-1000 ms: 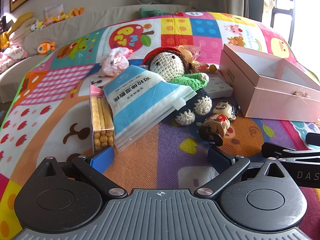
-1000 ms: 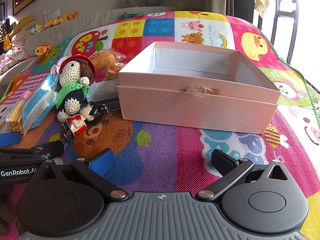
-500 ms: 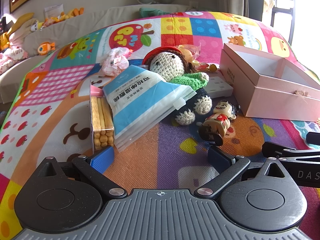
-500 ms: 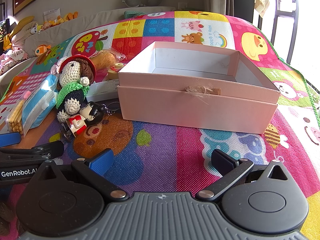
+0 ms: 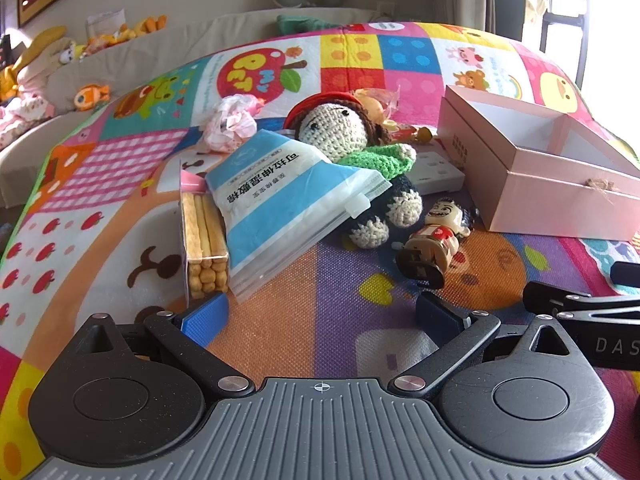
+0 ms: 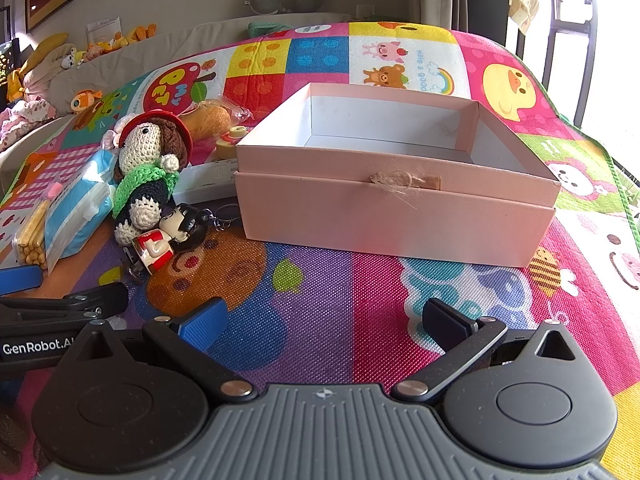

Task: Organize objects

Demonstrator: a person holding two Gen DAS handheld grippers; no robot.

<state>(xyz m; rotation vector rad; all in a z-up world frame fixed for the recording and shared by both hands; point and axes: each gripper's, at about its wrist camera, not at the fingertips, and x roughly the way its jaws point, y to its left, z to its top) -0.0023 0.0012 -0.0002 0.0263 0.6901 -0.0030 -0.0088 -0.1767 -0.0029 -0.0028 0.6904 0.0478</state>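
Note:
An open pink box (image 6: 396, 216) (image 5: 560, 196) stands on the colourful play mat, nothing visible inside it. Left of it lies a pile: a crocheted doll (image 5: 352, 144) (image 6: 148, 168), a blue-and-white pouch (image 5: 280, 196) (image 6: 76, 212), a clear pack of biscuit sticks (image 5: 202, 240) (image 6: 30, 236), a small wind-up figure (image 5: 434, 240) (image 6: 168, 236), a white flat box (image 5: 434, 168) and a wrapped bun (image 6: 212, 118). My left gripper (image 5: 320, 316) is open, low over the mat just before the pouch. My right gripper (image 6: 324, 320) is open in front of the box.
A pink scrunched cloth (image 5: 232, 124) lies behind the pouch. A small yellow and red toy (image 6: 230, 144) sits by the box's left corner. Plush toys (image 5: 88, 94) line a beige sofa at the far left. The mat (image 6: 320, 280) between the grippers and box is bare.

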